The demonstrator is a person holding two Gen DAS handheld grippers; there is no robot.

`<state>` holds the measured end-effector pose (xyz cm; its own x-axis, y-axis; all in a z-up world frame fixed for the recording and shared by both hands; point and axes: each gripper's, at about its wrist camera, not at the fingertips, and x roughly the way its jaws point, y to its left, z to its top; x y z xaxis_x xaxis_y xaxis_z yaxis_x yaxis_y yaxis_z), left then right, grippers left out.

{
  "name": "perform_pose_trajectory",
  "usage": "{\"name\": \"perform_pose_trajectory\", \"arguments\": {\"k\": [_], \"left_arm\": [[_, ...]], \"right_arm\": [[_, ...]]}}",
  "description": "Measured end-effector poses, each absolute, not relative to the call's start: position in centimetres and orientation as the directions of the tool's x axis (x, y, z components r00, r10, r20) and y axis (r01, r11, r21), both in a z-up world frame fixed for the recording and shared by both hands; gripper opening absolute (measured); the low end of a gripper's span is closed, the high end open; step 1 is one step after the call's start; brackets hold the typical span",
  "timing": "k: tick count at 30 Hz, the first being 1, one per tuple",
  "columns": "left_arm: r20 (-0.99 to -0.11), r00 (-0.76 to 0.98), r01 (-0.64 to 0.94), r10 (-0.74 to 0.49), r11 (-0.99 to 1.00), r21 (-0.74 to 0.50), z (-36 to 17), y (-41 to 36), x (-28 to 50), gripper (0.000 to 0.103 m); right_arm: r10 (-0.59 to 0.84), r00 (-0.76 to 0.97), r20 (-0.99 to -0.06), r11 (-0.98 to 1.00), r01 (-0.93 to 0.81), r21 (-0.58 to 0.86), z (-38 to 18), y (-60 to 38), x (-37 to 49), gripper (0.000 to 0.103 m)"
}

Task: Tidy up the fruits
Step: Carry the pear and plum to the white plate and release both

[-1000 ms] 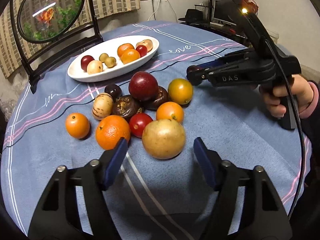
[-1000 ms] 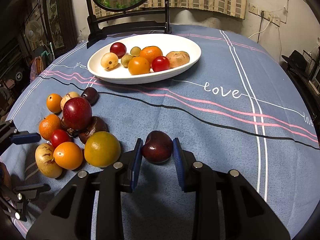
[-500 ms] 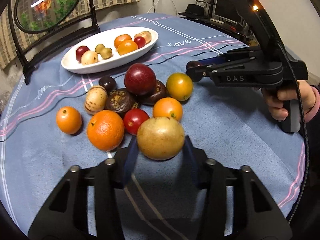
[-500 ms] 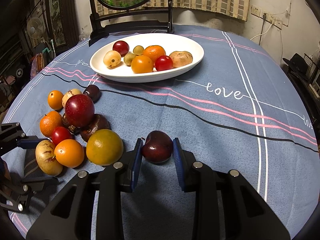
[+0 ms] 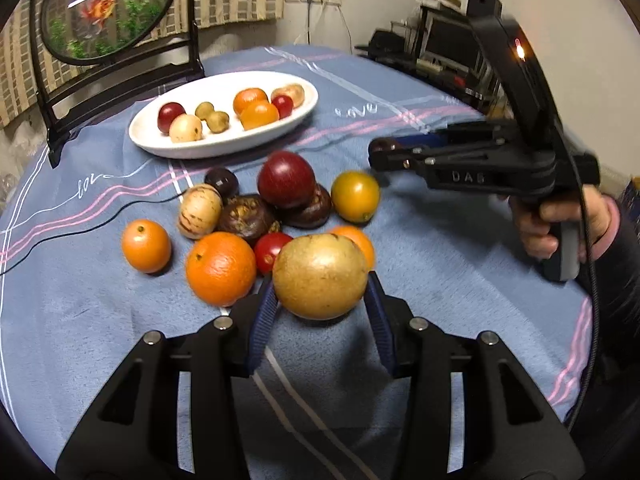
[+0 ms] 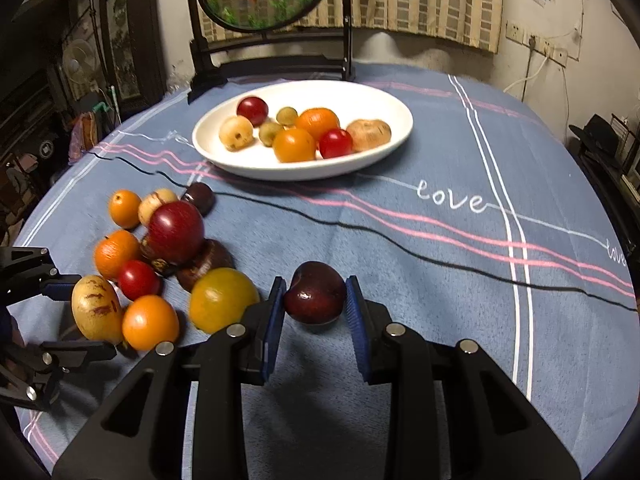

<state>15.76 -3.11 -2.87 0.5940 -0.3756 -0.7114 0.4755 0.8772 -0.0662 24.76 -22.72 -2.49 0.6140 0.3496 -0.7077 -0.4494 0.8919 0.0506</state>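
Observation:
My left gripper (image 5: 320, 289) is shut on a round yellow-brown speckled fruit (image 5: 320, 274), held just above the blue tablecloth at the near edge of a fruit pile. That pile holds a large orange (image 5: 220, 268), a dark red fruit (image 5: 286, 178), a yellow-orange one (image 5: 355, 196) and several others. My right gripper (image 6: 315, 294) is shut on a dark red plum-like fruit (image 6: 316, 298), to the right of the pile. The white oval plate (image 6: 304, 171) lies farther back and holds several small fruits. In the right wrist view my left gripper (image 6: 80, 316) shows at far left, gripping the yellow-brown fruit (image 6: 96, 308).
A black stand with a round goldfish panel (image 5: 108, 12) rises behind the plate (image 5: 224, 149). A person's hand (image 5: 560, 220) holds the right gripper's handle at the right. Shelves and dark clutter stand beyond the table's far right edge. Bare striped cloth (image 6: 460, 240) lies right of the plate.
My left jaws have closed on the yellow-brown fruit, which now sits a little higher against the pile. The right gripper still holds the dark red fruit in about the same place.

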Motion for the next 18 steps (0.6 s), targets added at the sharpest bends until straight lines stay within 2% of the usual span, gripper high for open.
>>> {"name": "perform_pose_trajectory", "arguments": {"k": [5,12,18], "left_arm": [[-0.644,0.652,0.436,-0.4,0.893,-0.113,-1.1,-1.4,16.0,0.045],[-0.659,0.677,0.316,-0.328,0.938,-0.143,1.9,0.3,23.5,0.045],[-0.685,0.684,0.207,-0.253,0.967,-0.15,2.5,1.5,32.0,0.045]], "right_arm": [[0.406,0.614,-0.677,0.873,-0.479,0.088,-1.8,-22.5,24.9,0.031],[0.439,0.678,-0.589,0.874,-0.475,0.104,1.4,-19.1,28.8,0.031],[0.451,0.654,-0.607,0.869,-0.476,0.133,0.9,-15.7,34.1,0.031]]}}
